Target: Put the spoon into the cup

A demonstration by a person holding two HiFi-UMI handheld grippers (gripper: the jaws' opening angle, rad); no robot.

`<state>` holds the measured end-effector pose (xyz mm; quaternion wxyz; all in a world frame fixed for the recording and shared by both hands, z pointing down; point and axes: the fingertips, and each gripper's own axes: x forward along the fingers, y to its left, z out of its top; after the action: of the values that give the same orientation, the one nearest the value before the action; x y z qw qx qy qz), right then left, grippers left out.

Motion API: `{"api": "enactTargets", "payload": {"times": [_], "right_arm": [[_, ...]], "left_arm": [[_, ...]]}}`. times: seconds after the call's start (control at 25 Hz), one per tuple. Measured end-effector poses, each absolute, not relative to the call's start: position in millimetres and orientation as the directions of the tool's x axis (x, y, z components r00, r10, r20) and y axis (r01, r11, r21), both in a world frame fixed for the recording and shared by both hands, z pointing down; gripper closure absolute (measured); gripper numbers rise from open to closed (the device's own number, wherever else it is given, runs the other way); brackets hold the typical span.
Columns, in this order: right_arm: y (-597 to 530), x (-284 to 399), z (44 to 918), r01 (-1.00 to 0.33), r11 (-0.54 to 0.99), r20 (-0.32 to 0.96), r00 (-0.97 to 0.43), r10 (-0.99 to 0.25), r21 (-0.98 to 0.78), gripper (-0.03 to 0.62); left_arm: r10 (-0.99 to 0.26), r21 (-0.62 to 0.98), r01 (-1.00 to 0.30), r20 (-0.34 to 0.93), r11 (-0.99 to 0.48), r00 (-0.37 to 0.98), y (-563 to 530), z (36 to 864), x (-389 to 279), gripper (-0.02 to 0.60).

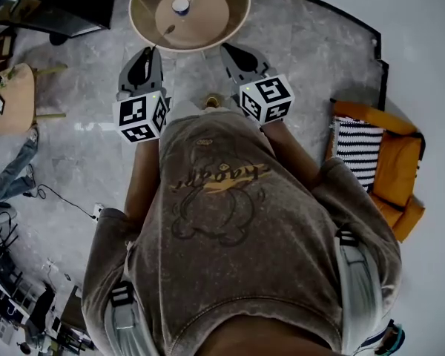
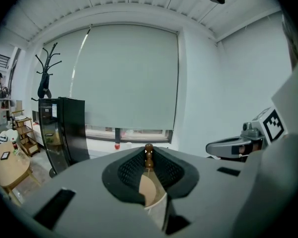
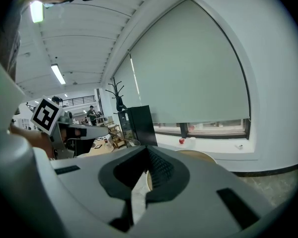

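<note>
A white cup (image 1: 181,6) stands in the middle of a round wooden table (image 1: 226,28) ahead of me. My left gripper (image 1: 153,50) is shut on a thin brown spoon (image 1: 165,33), which sticks out from its tips over the table's near edge. In the left gripper view the spoon's beaded end (image 2: 149,155) shows between the pads. My right gripper (image 1: 233,50) hovers beside it at the table's near rim. Its jaws look closed with nothing between them. The cup is not visible in either gripper view.
A small wooden side table (image 1: 7,99) stands at the left. An orange sofa (image 1: 397,173) with a striped cushion (image 1: 358,145) is at the right. A black cabinet (image 2: 64,128) and a coat rack (image 2: 44,73) stand by the far wall.
</note>
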<state>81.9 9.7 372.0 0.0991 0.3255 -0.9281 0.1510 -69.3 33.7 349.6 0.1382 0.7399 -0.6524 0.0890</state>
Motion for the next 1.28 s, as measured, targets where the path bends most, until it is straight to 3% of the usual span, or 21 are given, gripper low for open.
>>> {"api": "enactTargets", "payload": {"times": [0.64, 1.28], "right_arm": [[-60.6, 56.7, 384.6, -0.642, 0.734, 0.316, -0.759, -0.569, -0.221, 0.576], [-161.7, 4.8, 391.1, -0.682, 0.695, 0.346, -0.724, -0.597, -0.228, 0.576]], "left_arm": [[-0.936, 0.109, -0.988, 0.322, -0.111, 0.141, -39.2, 358.6, -96.7, 0.528], [-0.901, 0.134, -0.969, 0.359, -0.209, 0.244, -149.8, 375.8, -133.2, 0.528]]}}
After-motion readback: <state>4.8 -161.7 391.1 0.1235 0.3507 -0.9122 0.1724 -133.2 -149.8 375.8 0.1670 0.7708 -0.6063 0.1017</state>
